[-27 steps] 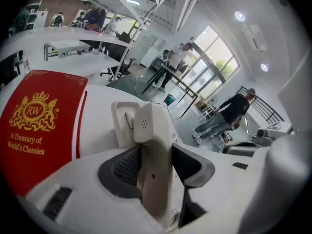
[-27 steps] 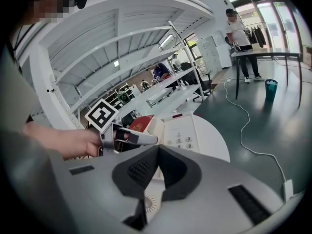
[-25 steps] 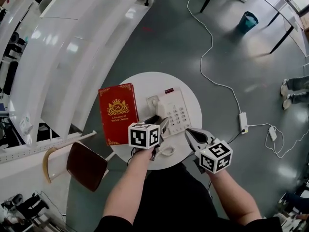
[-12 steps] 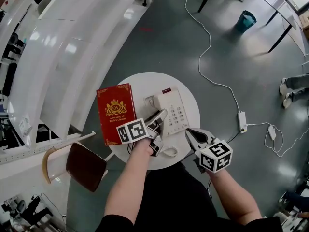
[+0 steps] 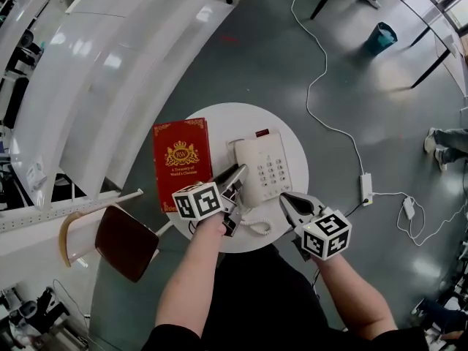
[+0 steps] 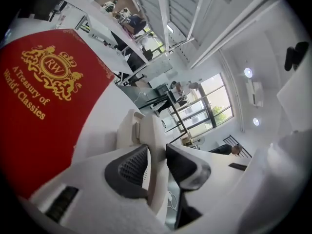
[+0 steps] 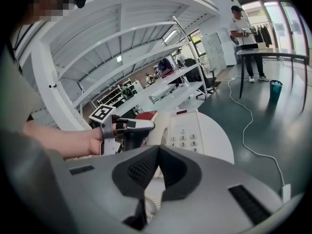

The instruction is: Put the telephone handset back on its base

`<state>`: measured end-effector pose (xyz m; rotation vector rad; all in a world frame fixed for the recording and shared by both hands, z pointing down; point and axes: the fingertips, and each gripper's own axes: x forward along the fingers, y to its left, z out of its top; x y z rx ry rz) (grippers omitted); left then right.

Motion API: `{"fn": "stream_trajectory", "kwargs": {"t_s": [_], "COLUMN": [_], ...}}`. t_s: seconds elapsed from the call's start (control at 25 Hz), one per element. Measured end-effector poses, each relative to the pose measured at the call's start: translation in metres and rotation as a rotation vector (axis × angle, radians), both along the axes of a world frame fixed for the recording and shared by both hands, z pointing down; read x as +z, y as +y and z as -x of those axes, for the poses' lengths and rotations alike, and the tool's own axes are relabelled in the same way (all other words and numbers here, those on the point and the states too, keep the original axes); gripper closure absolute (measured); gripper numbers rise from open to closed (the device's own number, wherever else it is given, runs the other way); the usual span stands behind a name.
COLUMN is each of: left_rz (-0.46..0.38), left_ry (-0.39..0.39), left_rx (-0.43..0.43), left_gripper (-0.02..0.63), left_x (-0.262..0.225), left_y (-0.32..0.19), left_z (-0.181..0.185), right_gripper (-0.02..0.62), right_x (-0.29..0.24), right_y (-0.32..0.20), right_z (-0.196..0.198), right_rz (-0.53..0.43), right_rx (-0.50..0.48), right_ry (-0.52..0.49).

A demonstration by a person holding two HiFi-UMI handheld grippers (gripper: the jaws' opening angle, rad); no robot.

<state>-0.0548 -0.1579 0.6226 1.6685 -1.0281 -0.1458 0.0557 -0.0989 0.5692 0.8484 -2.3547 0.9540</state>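
The cream handset (image 5: 235,174) is up off the round white table (image 5: 219,123), held between the pads of my left gripper (image 5: 230,190), just left of the telephone base (image 5: 263,165). In the left gripper view the handset (image 6: 148,130) fills the gap between the jaws of the left gripper (image 6: 157,155). Its coiled cord (image 5: 256,227) lies by the table's front edge. My right gripper (image 5: 291,205) hovers at the front right of the table, shut and holding nothing. The right gripper (image 7: 158,152) faces the keypad of the base (image 7: 187,133) and the held handset (image 7: 139,126).
A red book (image 5: 180,163) lies on the table's left side, close to the handset. A brown chair (image 5: 124,240) stands left of the table. On the grey floor to the right run a white cable and a power strip (image 5: 366,187). A teal bin (image 5: 382,36) stands far off.
My left gripper's jaws have come together on the handset and raised it from the table, its far end now pointing toward the base. The right gripper has stayed in place.
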Motion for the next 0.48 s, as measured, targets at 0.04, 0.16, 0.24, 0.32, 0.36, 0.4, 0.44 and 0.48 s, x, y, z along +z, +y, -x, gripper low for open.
{"fn": "stream_trajectory", "kwargs": {"t_s": [0.04, 0.16, 0.24, 0.32, 0.36, 0.4, 0.44, 0.48], "left_rz": [-0.005, -0.023, -0.025, -0.025, -0.026, -0.026, -0.026, -0.025], "left_ry": [-0.011, -0.045, -0.050, -0.054, -0.057, -0.059, -0.062, -0.066], "left_rx": [-0.009, -0.051, -0.095, -0.114, -0.114, -0.115, -0.119, -0.126], "left_gripper": [0.476, 0.480, 0.483, 0.486, 0.486, 0.486, 0.486, 0.485], "left_x": [0.000, -0.002, -0.001, -0.001, -0.001, -0.001, -0.001, -0.001], "left_y": [0.001, 0.001, 0.000, 0.000, 0.000, -0.001, -0.001, -0.001], "left_z": [0.002, 0.012, 0.022, 0.028, 0.028, 0.027, 0.027, 0.027], "right_gripper": [0.589, 0.589, 0.589, 0.589, 0.589, 0.589, 0.588, 0.588], "right_x": [0.000, 0.002, 0.004, 0.005, 0.006, 0.008, 0.010, 0.011], "right_y": [0.000, 0.000, 0.002, 0.004, 0.005, 0.006, 0.007, 0.007], "right_z": [0.002, 0.005, 0.008, 0.010, 0.011, 0.012, 0.014, 0.017], "right_rz": [0.001, 0.006, 0.010, 0.013, 0.016, 0.020, 0.023, 0.025], "right_rx": [-0.005, -0.018, -0.024, -0.030, -0.033, -0.037, -0.041, -0.044], "right_ry": [0.002, 0.008, 0.011, 0.014, 0.016, 0.017, 0.017, 0.015]}}
